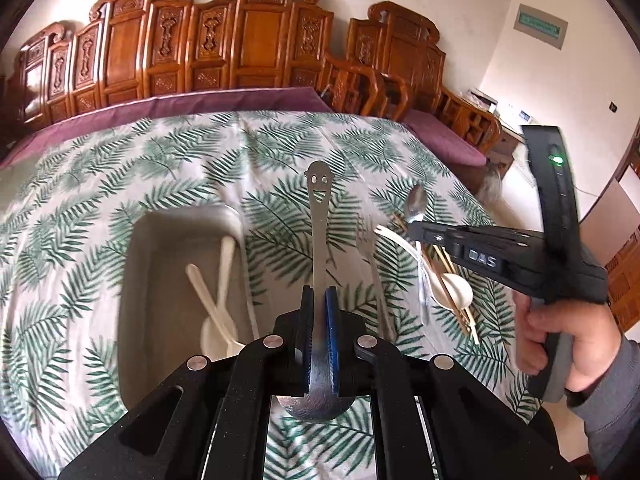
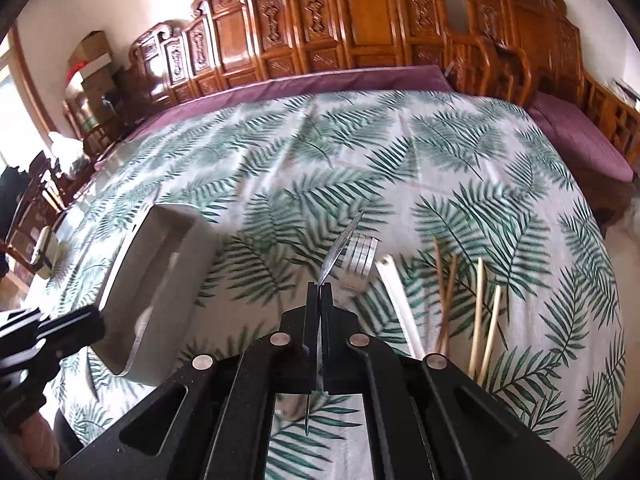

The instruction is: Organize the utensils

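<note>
Gripping a smiley-handled spoon (image 1: 320, 240), my left claw (image 1: 320, 312) is clamped; the tray (image 1: 136, 280) sits left. Only its view shows my right claw (image 1: 412, 230) pinching a small spoon (image 1: 416, 204).

Smiley-handled steel spoon (image 1: 319, 216) upright, white spoons (image 1: 218, 312) crossed inside grey tray (image 1: 132, 280).

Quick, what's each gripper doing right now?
Left gripper: closed on the smiley-face spoon.
Right gripper: closed on a small metal spoon.
</note>
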